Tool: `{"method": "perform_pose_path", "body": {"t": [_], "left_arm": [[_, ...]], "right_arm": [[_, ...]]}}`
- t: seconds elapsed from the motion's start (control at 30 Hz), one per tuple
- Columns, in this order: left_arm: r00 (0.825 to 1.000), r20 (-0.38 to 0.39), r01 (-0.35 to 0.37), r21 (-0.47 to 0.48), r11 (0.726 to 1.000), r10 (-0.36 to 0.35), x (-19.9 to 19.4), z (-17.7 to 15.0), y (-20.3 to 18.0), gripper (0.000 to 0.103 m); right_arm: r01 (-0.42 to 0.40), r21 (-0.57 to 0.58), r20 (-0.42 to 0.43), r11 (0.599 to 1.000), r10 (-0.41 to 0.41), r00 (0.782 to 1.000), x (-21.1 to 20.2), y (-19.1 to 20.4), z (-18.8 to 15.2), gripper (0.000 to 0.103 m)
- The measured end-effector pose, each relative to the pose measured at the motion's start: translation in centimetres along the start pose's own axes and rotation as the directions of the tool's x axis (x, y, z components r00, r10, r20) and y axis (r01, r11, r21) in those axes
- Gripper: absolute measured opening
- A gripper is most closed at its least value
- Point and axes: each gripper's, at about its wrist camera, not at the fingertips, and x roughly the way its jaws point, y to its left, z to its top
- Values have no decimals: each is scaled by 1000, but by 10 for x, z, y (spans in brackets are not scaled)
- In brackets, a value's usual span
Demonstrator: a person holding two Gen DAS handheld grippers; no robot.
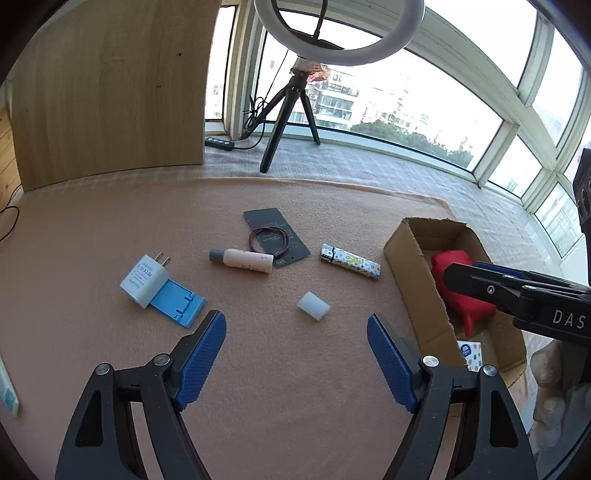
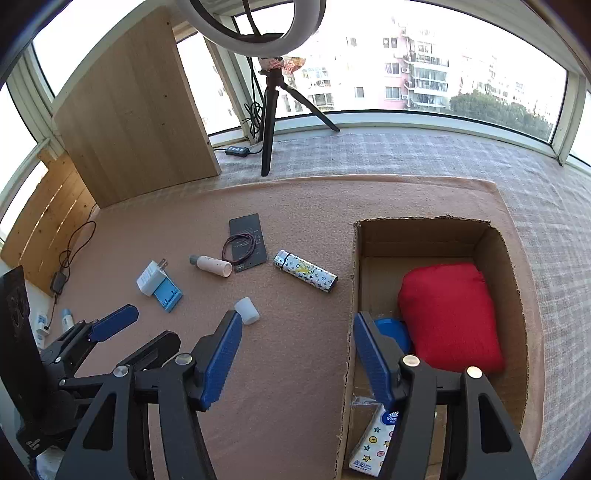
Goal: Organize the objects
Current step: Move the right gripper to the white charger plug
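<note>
Ring light [image 2: 251,22] on tripod [image 2: 269,122]; wooden board [image 2: 136,122] beside it.

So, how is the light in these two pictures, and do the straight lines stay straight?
Left wrist view: the window is overexposed, the mat is evenly lit with soft shadows, and the window frames bow strongly from the fisheye. Right wrist view: daylight is also bright behind the ring light, the box interior is clear, and the sill curves; both are sharp in the centre.

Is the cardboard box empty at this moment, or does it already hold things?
Not empty. The cardboard box holds a red cushion, a blue item beside it, and a tissue pack at the near end.
</note>
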Motion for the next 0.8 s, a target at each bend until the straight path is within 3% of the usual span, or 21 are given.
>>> {"method": "perform_pose_path", "body": {"t": [0.33,0.8], "left_arm": [[996,28,-88,-57,995,89,-43,-12,70,83],[986,23,-160,-90,983,163,-66,-15,138,84]], "right_arm": [[11,-39,31,999,-10,999,3,52,-17,60],[-9,-62,45,998,12,999,18,104,-20,63]]}}
